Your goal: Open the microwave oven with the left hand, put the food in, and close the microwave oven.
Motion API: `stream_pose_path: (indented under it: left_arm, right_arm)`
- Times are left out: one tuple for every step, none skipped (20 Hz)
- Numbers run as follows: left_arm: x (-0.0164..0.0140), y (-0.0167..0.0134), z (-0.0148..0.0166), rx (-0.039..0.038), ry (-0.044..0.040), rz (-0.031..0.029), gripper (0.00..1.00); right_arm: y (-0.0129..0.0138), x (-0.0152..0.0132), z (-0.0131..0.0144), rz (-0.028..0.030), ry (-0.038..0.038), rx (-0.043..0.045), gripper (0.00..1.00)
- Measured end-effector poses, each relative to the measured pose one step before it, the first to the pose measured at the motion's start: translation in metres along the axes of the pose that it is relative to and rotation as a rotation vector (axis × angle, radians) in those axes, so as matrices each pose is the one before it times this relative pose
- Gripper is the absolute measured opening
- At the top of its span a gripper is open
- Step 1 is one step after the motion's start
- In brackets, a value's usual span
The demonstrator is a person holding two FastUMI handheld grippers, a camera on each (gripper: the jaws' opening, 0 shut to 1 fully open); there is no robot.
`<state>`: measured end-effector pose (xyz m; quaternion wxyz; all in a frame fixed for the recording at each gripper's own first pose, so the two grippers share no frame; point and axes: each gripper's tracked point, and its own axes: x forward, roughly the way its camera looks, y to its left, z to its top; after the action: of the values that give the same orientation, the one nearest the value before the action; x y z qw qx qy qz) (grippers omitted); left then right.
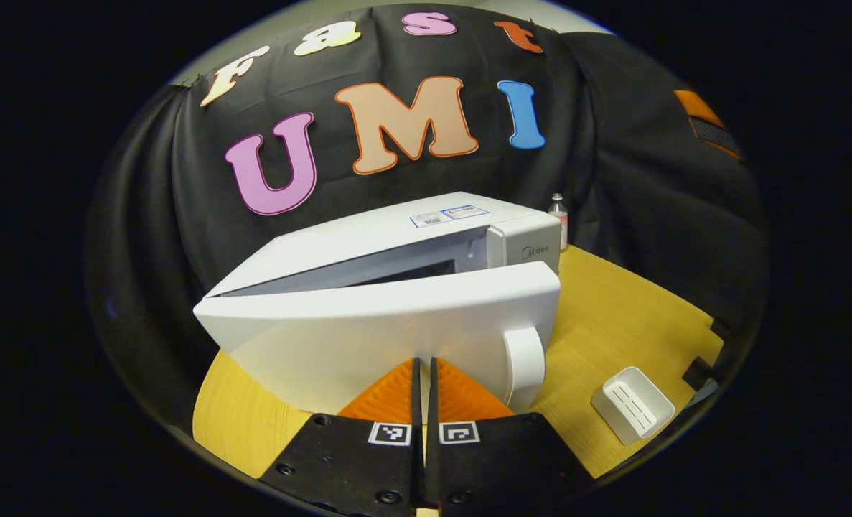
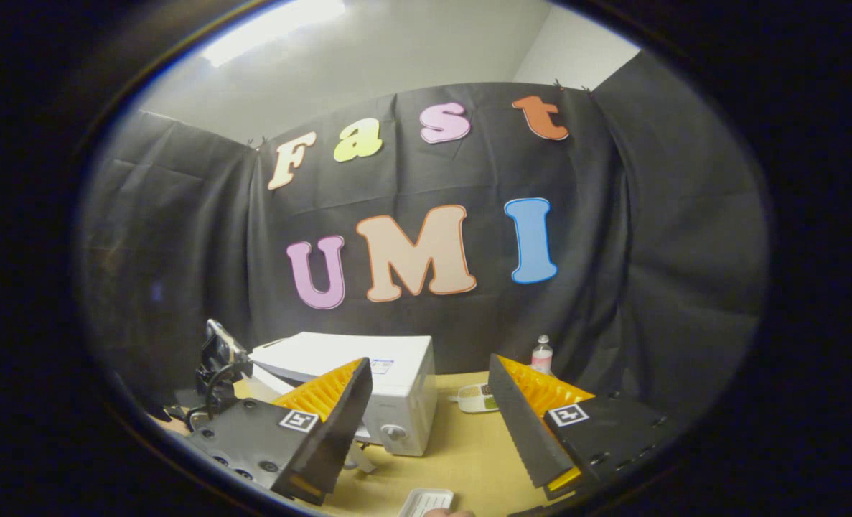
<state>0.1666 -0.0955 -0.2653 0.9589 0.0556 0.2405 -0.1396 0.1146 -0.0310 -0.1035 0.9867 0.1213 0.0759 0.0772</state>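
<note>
Seemingly empty tray (image 1: 632, 403) near microwave (image 1: 397, 287)

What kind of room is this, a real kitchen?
Probably not; it looks like a recording booth. A black cloth wall hangs behind a wooden table that holds a white microwave, its door ajar, and a small bottle.

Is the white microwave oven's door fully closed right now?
No, in the left gripper view the white microwave oven's door stands ajar, with a dark gap showing between its top edge and the oven body.
</note>
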Motion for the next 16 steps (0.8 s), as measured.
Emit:
stream_pose_path:
  left_arm:
    - [0.00294,-0.00081,0.00213,0.00519,-0.00848,-0.00577,0.00]
    - [0.00327,-0.00020,0.00375,0.00447,-0.01440,-0.00391,0.00]
    - [0.00462,0.00162,0.00223,-0.00070,-0.00955,0.00246,0.00]
    - [0.00345,0.00147,0.00108,-0.00308,-0.00155,0.00355,0.00]
    - [0.00306,-0.00018,-0.00080,-0.00280,-0.00043,0.00132,0.00]
    - [0.00361,0.00012,0.00129,0.00019,-0.00288,0.00040,0.00]
    - [0.00284,0.00126,0.00265,0.00047,-0.00475,0.00152,0.00]
    - [0.00164,0.00106,0.00195,-0.00318,-0.00508,0.00249,0.00]
    - [0.00188,-0.00001,0.00033,-0.00675,-0.00124,0.00018,0.00]
    - [0.00284,-0.00001,0.00109,-0.00722,-0.00055,-0.00022,0.00]
    - [0.00287,-0.00015,0.00041,-0.00468,0.00037,0.00046,0.00]
    - [0.00136,-0.00033,0.00056,-0.00167,-0.00164,0.00065,0.00]
    - [0.00108,0.00062,0.00144,-0.00141,-0.00275,0.00123,0.00]
    - [0.00220,-0.00037,-0.00064,-0.00436,0.00210,0.00015,0.00]
    - [0.00236,-0.00019,-0.00063,-0.00645,0.00029,0.00002,0.00]
    - [0.00131,-0.00013,0.00098,-0.00493,-0.00110,0.00009,0.00]
  right_arm:
    - [0.00064,-0.00250,0.00501,-0.00092,-0.01627,0.00180,0.91]
    - [0.00210,-0.00024,0.00031,0.00248,-0.00674,-0.00532,0.99]
    - [0.00055,-0.00002,-0.00194,0.00252,0.00755,-0.01455,0.91]
    - [-0.00157,-0.00030,-0.00328,0.00127,0.01176,-0.01512,0.99]
    - [-0.00019,-0.00161,0.00100,0.00070,-0.00002,-0.00786,0.99]
    - [-0.00033,0.00013,0.00240,-0.00079,-0.00479,-0.00049,0.99]
    - [0.00030,0.00000,0.00212,0.00041,-0.00372,0.00251,0.99]
    - [-0.00089,0.00065,0.00034,-0.00242,-0.00063,-0.00161,0.92]
    - [-0.00019,-0.00010,0.00026,-0.00204,0.00161,-0.00376,0.99]
    - [-0.00041,0.00000,0.00042,-0.00093,-0.00113,-0.00233,0.92]
    - [-0.00003,0.00047,0.00165,-0.00017,-0.00313,-0.00207,0.92]
    - [-0.00065,0.00005,0.00026,-0.00101,-0.00038,-0.00316,0.92]
    - [-0.00034,0.00032,0.00112,0.00006,-0.00026,-0.00204,0.91]
    - [-0.00045,0.00140,0.00022,-0.00139,0.00098,-0.00097,0.92]
    - [-0.00004,-0.00068,-0.00105,-0.00046,0.00257,0.00053,0.92]
    - [-0.00064,0.00064,0.00038,-0.00204,0.00045,-0.00002,0.92]
